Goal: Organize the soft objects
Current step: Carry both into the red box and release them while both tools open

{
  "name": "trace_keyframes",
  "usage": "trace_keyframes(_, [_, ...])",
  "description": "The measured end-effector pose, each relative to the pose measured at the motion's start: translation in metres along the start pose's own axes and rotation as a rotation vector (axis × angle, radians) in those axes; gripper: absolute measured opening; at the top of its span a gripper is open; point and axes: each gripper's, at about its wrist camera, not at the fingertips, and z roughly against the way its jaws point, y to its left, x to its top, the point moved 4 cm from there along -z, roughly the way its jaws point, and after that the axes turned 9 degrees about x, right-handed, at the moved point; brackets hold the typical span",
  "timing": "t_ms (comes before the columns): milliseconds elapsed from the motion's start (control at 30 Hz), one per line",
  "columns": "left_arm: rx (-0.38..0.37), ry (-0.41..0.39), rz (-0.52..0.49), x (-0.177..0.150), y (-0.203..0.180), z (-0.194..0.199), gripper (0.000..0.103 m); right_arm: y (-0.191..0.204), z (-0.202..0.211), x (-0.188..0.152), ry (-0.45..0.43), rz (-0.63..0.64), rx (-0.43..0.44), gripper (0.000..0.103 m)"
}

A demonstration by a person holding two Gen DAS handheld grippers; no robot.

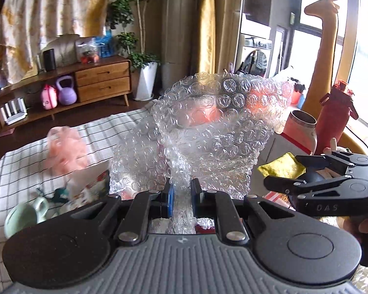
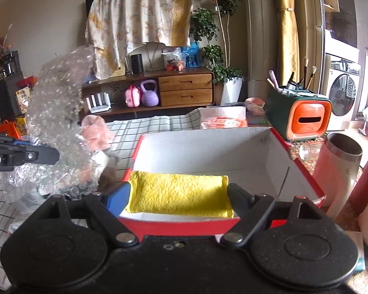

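Note:
My left gripper is shut on a crumpled sheet of clear bubble wrap, which it holds up above the checked cloth. From the right wrist view the same bubble wrap hangs at the left, with the left gripper pinching it. My right gripper stands wide, its pads against both ends of a yellow sponge pad. It holds the pad over the near end of a red box with a white inside. The right gripper also shows in the left wrist view at the right.
A pink fluffy thing lies on the checked tablecloth left of the box. A pink steel-rimmed tumbler, a red bottle and a green-and-orange holder with brushes stand to the right. A mint cup sits near left.

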Motion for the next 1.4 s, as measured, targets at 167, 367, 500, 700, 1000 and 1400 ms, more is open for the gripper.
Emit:
trace_keyframes(167, [-0.037,0.011,-0.048,0.030,-0.037,-0.038,0.014,-0.033,-0.013,0.004,0.014,0.000,-0.040,0.084])
trace_keyframes(367, [-0.080,0.053,-0.087,0.054,-0.076,-0.085,0.014,-0.057,-0.031,0.005,0.062,0.024,-0.065,0.084])
trace_keyframes(500, [-0.114,0.106,-0.079,0.062,-0.093,-0.117,0.014,-0.067,-0.046,0.005,0.099,0.047,-0.066,0.084])
trace_keyframes(700, [-0.165,0.224,-0.029,0.063,-0.106,-0.168,0.014,-0.072,-0.068,0.001,0.180,0.094,-0.043,0.084])
trace_keyframes(1000, [-0.178,0.388,-0.022,0.044,-0.116,-0.226,0.014,-0.072,-0.095,-0.012,0.325,0.096,-0.040,0.084])
trace_keyframes(1400, [-0.122,0.585,-0.074,0.017,-0.122,-0.259,0.014,-0.084,-0.105,-0.023,0.396,0.004,-0.029,0.085])
